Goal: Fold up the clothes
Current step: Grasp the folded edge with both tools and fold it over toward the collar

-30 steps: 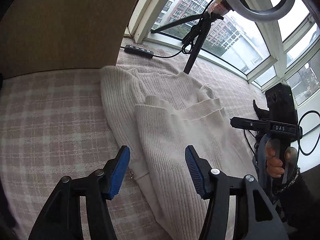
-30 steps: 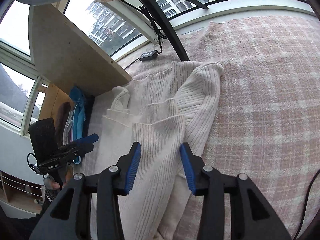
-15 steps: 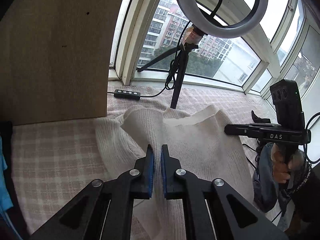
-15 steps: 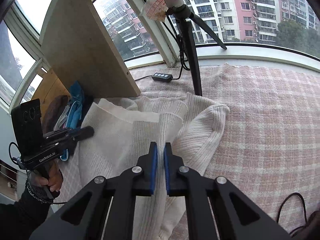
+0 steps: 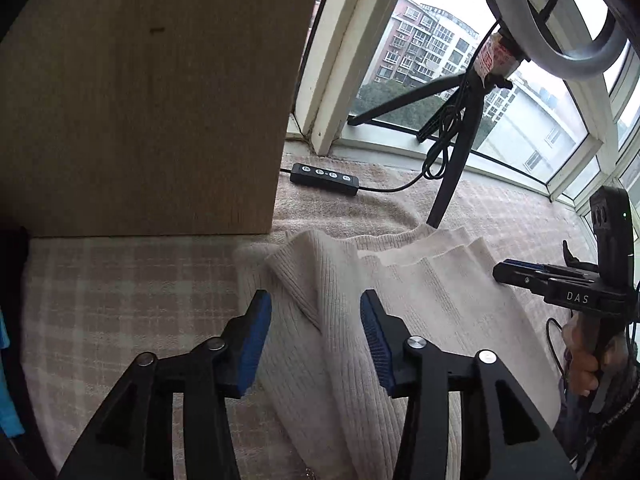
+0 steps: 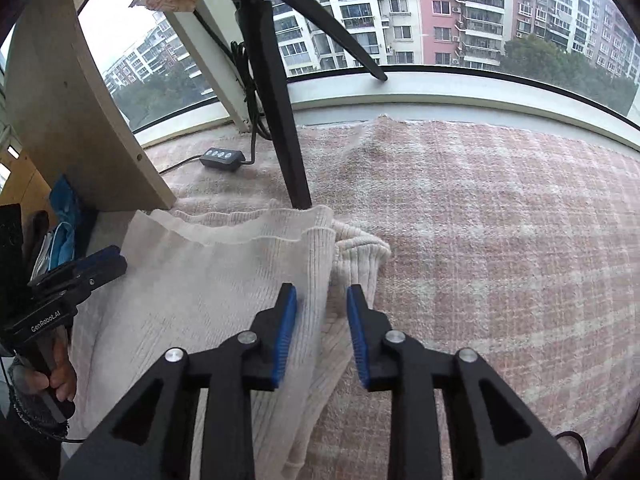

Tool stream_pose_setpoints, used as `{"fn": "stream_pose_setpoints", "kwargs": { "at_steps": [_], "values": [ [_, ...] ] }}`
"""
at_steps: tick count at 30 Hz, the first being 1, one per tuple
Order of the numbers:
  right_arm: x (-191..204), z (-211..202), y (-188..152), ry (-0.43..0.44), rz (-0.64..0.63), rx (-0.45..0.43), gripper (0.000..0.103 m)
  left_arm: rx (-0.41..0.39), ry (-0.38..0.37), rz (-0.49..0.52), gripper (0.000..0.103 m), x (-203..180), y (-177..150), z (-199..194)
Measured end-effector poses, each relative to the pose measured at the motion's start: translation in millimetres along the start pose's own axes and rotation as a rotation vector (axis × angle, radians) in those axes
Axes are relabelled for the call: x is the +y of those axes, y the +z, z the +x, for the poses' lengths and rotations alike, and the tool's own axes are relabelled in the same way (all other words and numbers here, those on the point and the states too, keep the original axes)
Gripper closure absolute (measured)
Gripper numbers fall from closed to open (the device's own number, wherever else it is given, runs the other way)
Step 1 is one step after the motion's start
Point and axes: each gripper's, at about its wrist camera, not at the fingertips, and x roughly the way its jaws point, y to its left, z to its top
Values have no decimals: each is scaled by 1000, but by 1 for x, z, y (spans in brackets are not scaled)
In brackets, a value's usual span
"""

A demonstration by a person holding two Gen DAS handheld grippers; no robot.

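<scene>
Softly ribbed and cream-coloured, the knitted sweater point(image 5: 420, 300) lies folded on a nubby pink-and-white checked blanket point(image 6: 500, 220), its layered hems forming stepped, wavy edges toward the window; one rounded fold bulges at its right edge beside the black tripod leg point(image 6: 288, 132); a flat wooden board point(image 5: 140, 100) stands to the left. The left gripper point(image 5: 316, 320) has its blue ridged pads spreading apart above a raised fold, touching nothing; the right gripper point(image 6: 322, 324) is likewise widening over the sweater's edge, cloth beneath but unpinched.
</scene>
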Motion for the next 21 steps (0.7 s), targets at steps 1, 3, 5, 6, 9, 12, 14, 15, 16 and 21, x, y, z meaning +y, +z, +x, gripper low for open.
{"fn": "stream_pose_setpoints", "kwargs": {
  "at_steps": [1,3,5,6,9,12,14,15,16,21],
  "values": [
    [-6,-3,0,16,27,-5,35,7,15,-8,32,2,2,2],
    [-17,-2,2,55,72,12,32,27,52,-17,30,4,5,9],
    [-22,8,4,67,98,70,32,87,75,3,29,2,6,27],
    [-21,17,6,79,100,94,32,118,76,4,29,0,4,36],
    [-18,38,7,145,99,132,31,173,70,-2,31,-2,1,59],
    [-18,43,9,200,112,107,38,144,39,3,67,1,3,58],
    [-16,43,8,229,124,109,76,145,-35,-36,78,5,5,51],
    [-12,36,7,233,101,94,83,136,-60,-35,81,5,5,43],
    [-6,26,5,232,73,70,83,121,-81,-24,81,3,5,30],
    [17,-56,-8,272,3,-60,87,4,-178,58,83,-21,7,-61]
  ]
}}
